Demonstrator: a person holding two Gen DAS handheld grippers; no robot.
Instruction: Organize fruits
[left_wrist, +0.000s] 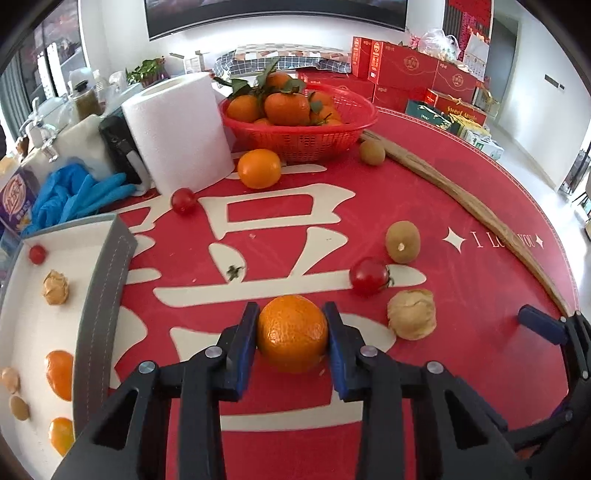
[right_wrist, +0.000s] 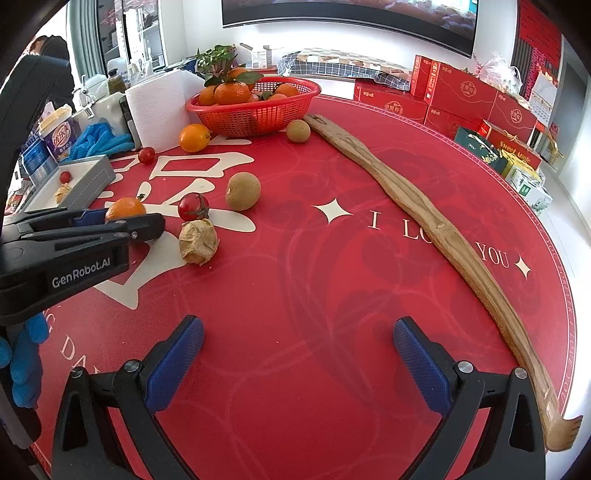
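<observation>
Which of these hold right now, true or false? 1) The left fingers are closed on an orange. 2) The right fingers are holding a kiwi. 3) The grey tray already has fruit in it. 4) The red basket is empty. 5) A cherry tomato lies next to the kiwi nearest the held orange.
1) True: the left gripper has its fingers pressed on both sides of the orange.
2) False: the right gripper is open over the bare red tablecloth.
3) True: the grey tray holds oranges, a cherry tomato and other small fruit.
4) False: the red basket is piled with leafy oranges.
5) True: the cherry tomato lies beside the kiwi.
</observation>
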